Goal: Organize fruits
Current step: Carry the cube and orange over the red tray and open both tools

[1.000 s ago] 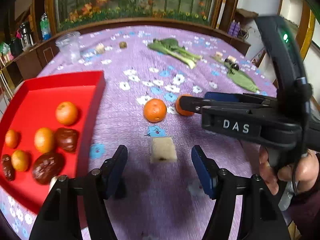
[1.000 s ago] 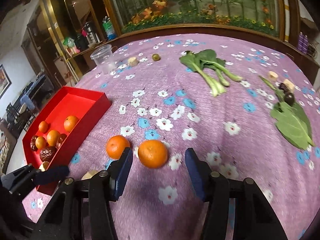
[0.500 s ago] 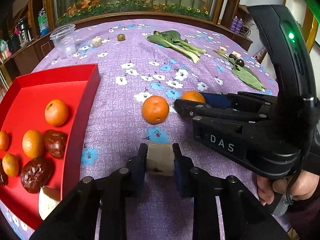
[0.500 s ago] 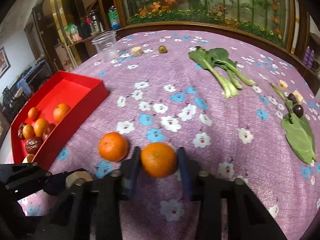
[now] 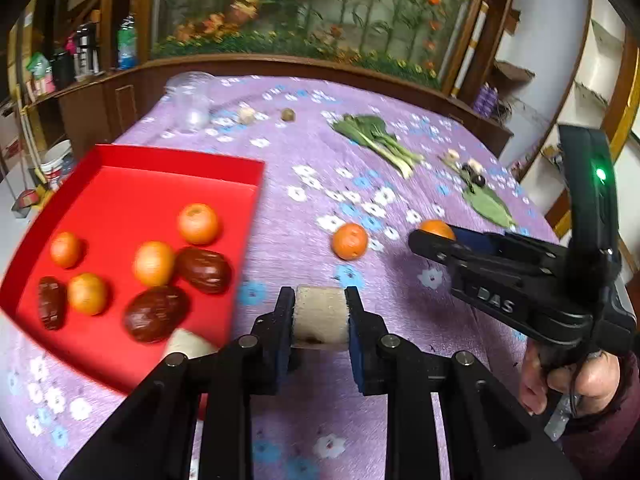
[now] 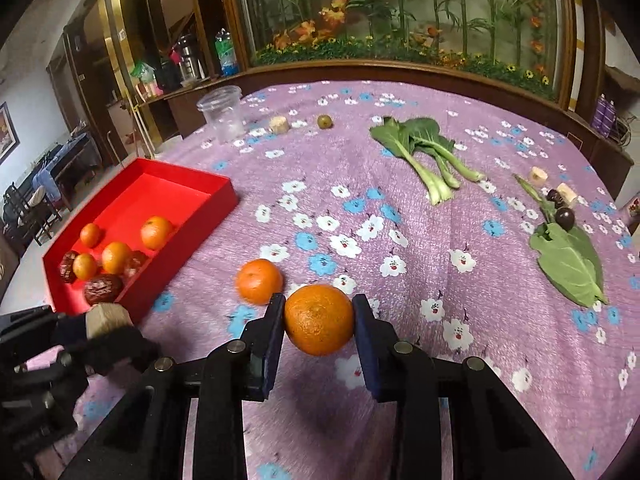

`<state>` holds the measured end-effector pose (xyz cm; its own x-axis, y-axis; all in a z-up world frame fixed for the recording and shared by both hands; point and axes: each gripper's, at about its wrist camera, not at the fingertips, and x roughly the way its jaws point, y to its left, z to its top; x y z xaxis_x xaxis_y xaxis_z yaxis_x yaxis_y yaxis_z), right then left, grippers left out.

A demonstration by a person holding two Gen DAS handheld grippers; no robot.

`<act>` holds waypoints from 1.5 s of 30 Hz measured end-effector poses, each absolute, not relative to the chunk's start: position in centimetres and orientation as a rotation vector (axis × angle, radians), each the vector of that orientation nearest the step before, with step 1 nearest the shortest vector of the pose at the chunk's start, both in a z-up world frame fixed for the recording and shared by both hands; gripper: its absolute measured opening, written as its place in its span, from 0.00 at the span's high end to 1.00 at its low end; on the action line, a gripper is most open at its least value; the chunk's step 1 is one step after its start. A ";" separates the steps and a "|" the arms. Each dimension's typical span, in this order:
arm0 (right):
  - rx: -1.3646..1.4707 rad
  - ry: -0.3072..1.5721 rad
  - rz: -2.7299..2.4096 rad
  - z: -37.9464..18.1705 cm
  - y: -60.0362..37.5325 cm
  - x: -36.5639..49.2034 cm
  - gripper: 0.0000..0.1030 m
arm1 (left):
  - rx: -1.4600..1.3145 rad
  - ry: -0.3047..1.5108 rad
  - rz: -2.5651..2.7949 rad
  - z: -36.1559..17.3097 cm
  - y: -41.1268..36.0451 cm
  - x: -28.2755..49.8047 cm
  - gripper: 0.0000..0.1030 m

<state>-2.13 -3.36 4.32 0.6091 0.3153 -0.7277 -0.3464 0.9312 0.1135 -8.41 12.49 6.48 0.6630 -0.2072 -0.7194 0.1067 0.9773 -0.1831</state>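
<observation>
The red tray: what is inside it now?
The red tray holds four oranges, three dark brown fruits and one pale chunk at its near edge. The left hand-held gripper covers the near corner.

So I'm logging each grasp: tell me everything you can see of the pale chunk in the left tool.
The pale chunk is a beige, roughly cylindrical cut piece with a rough, fibrous-looking surface and a small dark spot low on its near face. It sits clamped between the blue pads of the left tool, which is shut on its two sides. It appears to be lifted off the purple flowered cloth, just right of the red tray. Nothing else touches it.
</observation>
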 end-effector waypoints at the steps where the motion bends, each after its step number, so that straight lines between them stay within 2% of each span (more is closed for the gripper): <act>1: -0.041 0.825 0.384 4.7 -3.3 -2.5 0.65 | -0.135 0.814 -0.166 6.9 13.0 -8.8 0.77; 11: -0.047 0.714 0.446 9.7 -0.7 -6.8 0.65 | -0.206 0.662 0.005 11.2 20.9 -12.5 0.77; 20: -0.018 0.656 0.536 13.0 3.7 -6.9 0.64 | -0.239 0.648 0.064 11.2 25.0 -12.1 0.77; 31: -0.016 0.816 0.622 8.1 10.1 -2.5 0.64 | -0.233 0.766 0.121 6.8 26.3 -8.0 0.77; 45: 0.121 0.973 0.693 3.9 14.0 4.4 0.64 | -0.209 0.804 0.192 5.1 27.0 -6.4 0.77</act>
